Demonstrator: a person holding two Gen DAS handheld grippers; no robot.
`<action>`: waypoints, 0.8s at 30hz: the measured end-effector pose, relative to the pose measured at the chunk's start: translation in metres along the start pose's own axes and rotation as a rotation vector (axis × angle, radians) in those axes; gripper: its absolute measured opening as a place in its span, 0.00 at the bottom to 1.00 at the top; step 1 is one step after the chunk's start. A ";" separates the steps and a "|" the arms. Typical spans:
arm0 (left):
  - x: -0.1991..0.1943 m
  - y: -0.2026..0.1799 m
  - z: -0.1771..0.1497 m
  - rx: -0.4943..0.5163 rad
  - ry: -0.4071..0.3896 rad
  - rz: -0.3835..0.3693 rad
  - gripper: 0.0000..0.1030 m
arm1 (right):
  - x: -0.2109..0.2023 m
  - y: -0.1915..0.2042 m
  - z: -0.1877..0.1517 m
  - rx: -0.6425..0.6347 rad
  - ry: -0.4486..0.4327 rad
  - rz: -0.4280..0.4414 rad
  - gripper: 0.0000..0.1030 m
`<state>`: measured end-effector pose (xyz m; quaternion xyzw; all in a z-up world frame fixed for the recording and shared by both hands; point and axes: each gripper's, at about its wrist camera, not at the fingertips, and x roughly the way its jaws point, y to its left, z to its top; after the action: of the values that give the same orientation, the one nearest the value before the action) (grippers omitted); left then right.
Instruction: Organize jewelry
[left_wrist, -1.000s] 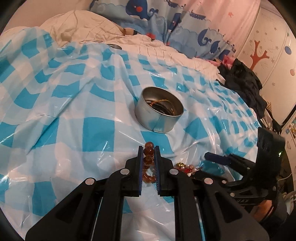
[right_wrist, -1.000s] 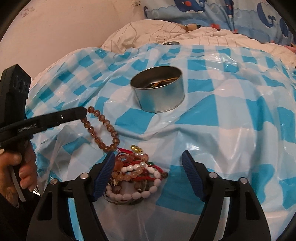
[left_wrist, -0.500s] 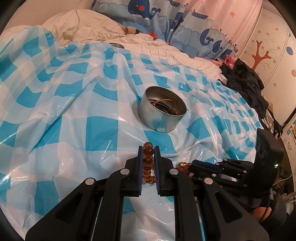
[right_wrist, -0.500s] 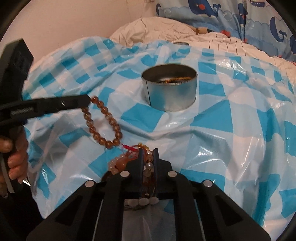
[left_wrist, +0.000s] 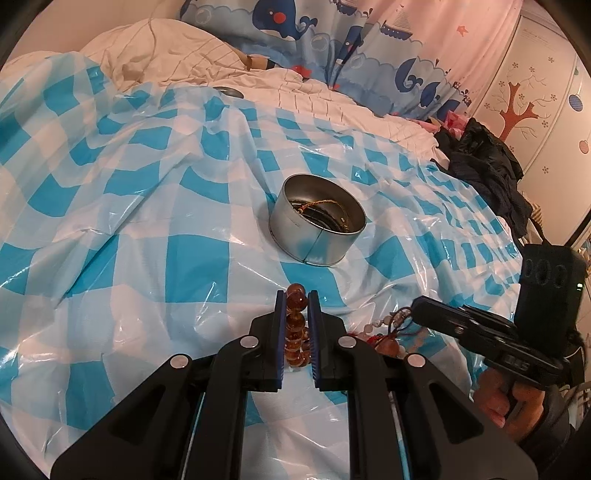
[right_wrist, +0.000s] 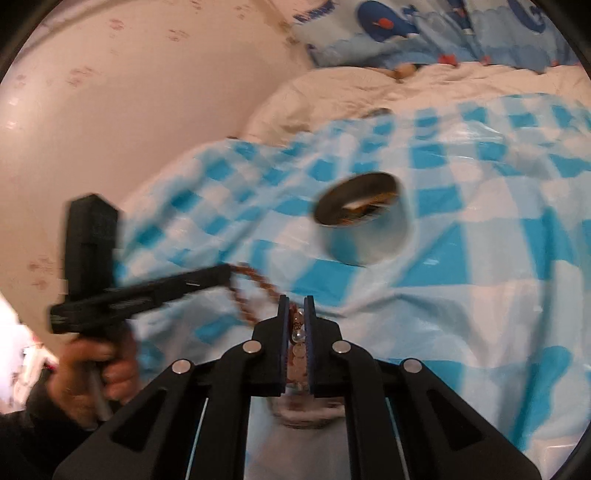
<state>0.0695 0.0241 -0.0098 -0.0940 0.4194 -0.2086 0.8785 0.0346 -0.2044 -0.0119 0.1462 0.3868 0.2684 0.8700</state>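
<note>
My left gripper (left_wrist: 297, 295) is shut on an amber bead bracelet (left_wrist: 296, 325), whose loop hangs from the tips in the right wrist view (right_wrist: 255, 284). My right gripper (right_wrist: 296, 301) is shut on a bundle of white and pink bead bracelets (right_wrist: 298, 347) with red cord. From the left wrist view that bundle (left_wrist: 391, 332) dangles just above the sheet under the right gripper (left_wrist: 415, 308). A round metal tin (left_wrist: 317, 229) holding gold chains and dark bracelets stands beyond both grippers. The right wrist view is blurred.
A blue-and-white checked plastic sheet (left_wrist: 110, 221) covers the bed. A cream quilt (left_wrist: 177, 59) and a whale-print curtain (left_wrist: 332, 44) lie behind it. A small metal lid (left_wrist: 229, 91) rests at the sheet's far edge. Dark clothes (left_wrist: 484, 162) are piled at the right.
My right gripper's jaws closed on the bundle of bead bracelets and lifted it off the sheet, tilting as they rose. The left gripper kept still with the amber bracelet.
</note>
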 end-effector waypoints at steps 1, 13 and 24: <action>0.000 0.000 0.000 -0.001 0.000 0.000 0.10 | 0.005 0.000 -0.001 -0.023 0.031 -0.068 0.09; 0.002 -0.001 0.000 -0.002 0.004 0.001 0.10 | 0.033 0.002 -0.018 -0.088 0.238 -0.113 0.46; 0.006 -0.002 -0.001 -0.002 0.012 0.002 0.10 | 0.028 0.018 -0.028 -0.209 0.236 -0.149 0.16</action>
<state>0.0713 0.0200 -0.0144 -0.0934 0.4250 -0.2078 0.8761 0.0230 -0.1727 -0.0385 -0.0066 0.4660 0.2572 0.8466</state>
